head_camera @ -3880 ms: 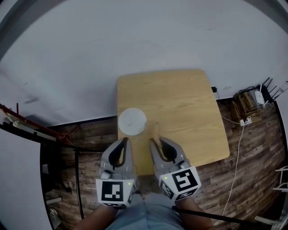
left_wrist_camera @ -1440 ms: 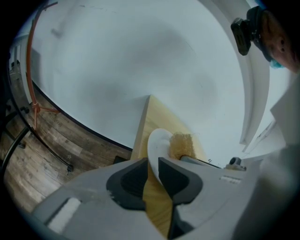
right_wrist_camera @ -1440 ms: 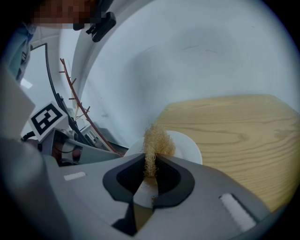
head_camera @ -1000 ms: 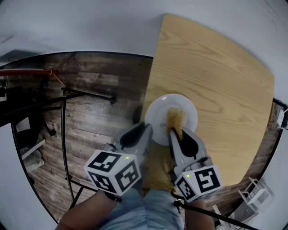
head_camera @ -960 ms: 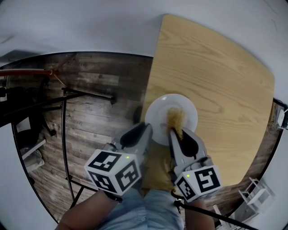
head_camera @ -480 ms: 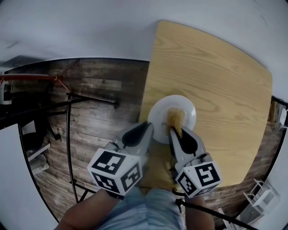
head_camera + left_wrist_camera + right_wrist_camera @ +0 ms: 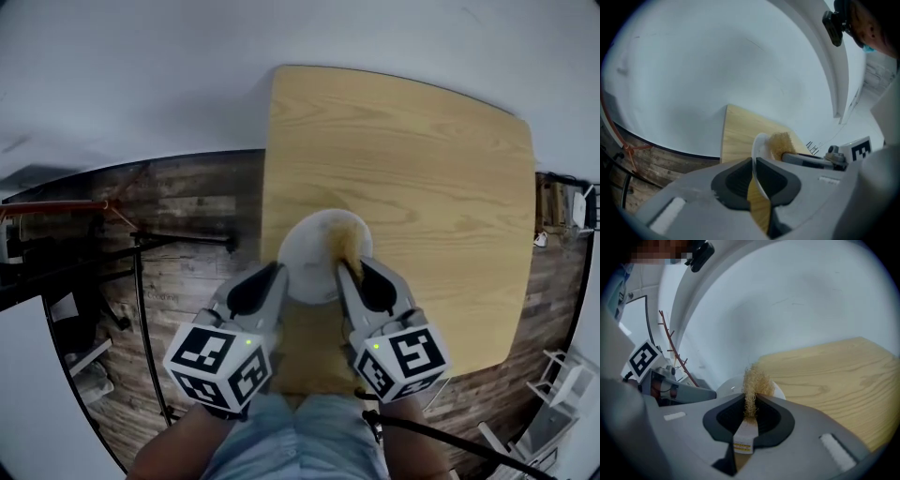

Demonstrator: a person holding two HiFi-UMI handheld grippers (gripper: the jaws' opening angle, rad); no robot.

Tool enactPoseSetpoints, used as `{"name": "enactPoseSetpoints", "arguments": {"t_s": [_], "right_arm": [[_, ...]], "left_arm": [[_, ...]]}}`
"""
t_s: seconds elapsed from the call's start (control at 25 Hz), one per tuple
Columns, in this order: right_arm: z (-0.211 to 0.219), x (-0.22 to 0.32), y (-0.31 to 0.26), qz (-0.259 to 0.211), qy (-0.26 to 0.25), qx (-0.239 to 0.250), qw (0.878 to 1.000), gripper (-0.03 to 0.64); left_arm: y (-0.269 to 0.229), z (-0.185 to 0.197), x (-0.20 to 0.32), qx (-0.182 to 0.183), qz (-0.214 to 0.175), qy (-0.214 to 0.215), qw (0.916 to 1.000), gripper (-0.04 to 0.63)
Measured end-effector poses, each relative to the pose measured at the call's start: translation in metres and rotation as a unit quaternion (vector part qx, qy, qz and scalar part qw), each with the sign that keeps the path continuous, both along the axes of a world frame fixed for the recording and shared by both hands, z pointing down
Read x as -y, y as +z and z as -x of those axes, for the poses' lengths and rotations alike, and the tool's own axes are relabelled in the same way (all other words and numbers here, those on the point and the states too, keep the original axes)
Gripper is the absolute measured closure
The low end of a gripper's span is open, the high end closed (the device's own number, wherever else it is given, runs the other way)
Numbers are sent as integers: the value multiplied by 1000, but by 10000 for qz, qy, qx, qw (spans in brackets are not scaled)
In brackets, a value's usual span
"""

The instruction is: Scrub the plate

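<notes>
**Scrubbing under way: plate pinched at its rim, pad on its face**

The white plate [image 7: 307,255] is held over the near left part of the wooden worktop [image 7: 431,187], close to its left edge. It is gripped at its near rim by the left gripper [image 7: 270,279]. In the left gripper view the rim is seen edge-on between the jaws, which are pressed onto it. The plate appears raised and tilted rather than lying flat, though contact with the worktop cannot be ruled out.

A tan fibre scrubbing pad [image 7: 349,242] is pinched in the right gripper [image 7: 354,277]. In the right gripper view the jaws are closed on the pad's near end, with a small label trailing behind. The pad's free end is laid against the right part of the plate's face.

The step in hand is judged to be the scrubbing itself. For the next move, the pad should be swept across the rest of the plate's face. Meanwhile the pinch on the rim must be kept firm, so that the plate is not levered out of the left jaws.
</notes>
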State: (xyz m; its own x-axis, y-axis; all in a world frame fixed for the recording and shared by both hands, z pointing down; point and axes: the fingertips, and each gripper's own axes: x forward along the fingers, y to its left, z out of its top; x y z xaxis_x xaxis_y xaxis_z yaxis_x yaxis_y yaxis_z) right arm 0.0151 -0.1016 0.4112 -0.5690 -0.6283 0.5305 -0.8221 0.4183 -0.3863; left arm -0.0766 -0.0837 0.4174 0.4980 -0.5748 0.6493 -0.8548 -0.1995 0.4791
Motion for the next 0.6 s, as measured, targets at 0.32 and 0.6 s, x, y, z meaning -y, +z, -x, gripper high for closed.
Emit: {"name": "enactPoseSetpoints", "arguments": {"t_s": [0.32,0.6], "right_arm": [[18,11,9,-52,-417,-306,9987,569],[40,-6,0,-108,-1197,-332,9922,572]], "left_arm": [[-3,-6,2,47,-107,161,9998,543],[-7,-10,4,52,-228,299,9993,541]]}}
